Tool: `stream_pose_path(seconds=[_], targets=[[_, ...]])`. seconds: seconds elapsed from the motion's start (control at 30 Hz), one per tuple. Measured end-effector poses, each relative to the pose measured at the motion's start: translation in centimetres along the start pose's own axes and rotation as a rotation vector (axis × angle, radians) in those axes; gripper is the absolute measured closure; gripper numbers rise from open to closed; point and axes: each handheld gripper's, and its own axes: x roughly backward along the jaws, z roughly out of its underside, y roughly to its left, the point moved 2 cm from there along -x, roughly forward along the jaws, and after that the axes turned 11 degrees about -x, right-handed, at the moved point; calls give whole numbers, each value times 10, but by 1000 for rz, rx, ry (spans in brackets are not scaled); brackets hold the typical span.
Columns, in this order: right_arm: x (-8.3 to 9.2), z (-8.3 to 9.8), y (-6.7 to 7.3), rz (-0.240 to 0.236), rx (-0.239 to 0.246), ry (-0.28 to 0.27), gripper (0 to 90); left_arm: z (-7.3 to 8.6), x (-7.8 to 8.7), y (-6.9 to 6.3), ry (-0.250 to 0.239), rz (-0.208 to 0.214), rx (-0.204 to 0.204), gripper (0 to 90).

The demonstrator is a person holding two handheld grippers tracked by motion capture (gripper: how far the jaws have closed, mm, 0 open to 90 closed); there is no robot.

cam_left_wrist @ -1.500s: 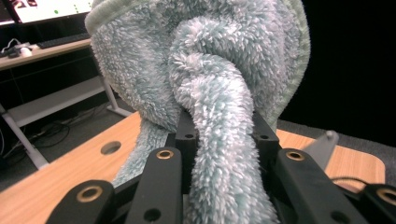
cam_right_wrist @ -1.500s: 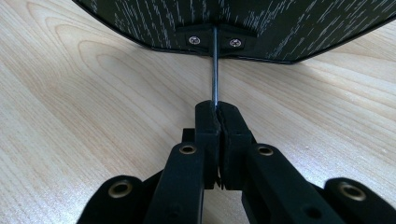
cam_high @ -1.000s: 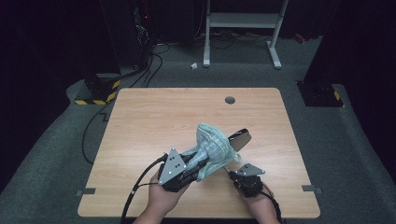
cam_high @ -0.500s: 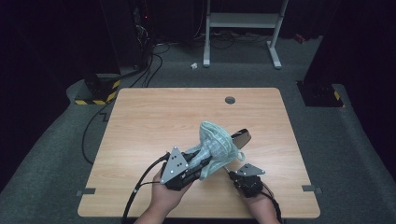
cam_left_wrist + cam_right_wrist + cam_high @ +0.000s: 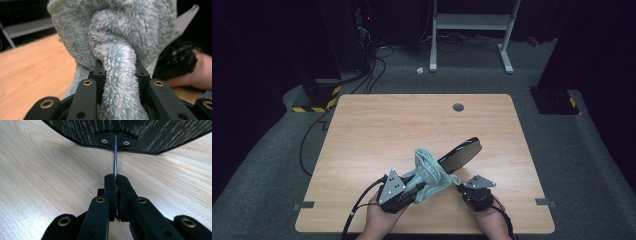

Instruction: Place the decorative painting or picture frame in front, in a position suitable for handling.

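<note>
We find no text, label, brand, number or sign that we can read on anything here; the only marking we see is a yellow and black striped edging (image 5: 313,107) on the floor just beyond the far left corner of the table (image 5: 377,125), and it carries no lettering

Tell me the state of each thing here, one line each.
Fluffy cloth: bunched, clamped in the left gripper, pressed against the mirror.
Mirror: tilted over the table, held by its thin metal stem.
Right gripper: shut on the stem.
</note>
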Motion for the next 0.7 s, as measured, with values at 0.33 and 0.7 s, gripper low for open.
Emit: stream_pose_path(seconds=[0.33, 0.7], targets=[[0, 0, 0, -2, -8, 3, 872, 33, -20, -3, 152, 2, -15, 708], [0, 0, 0, -1, -4, 1, 872, -10, 19, 3, -57, -23, -26, 702]])
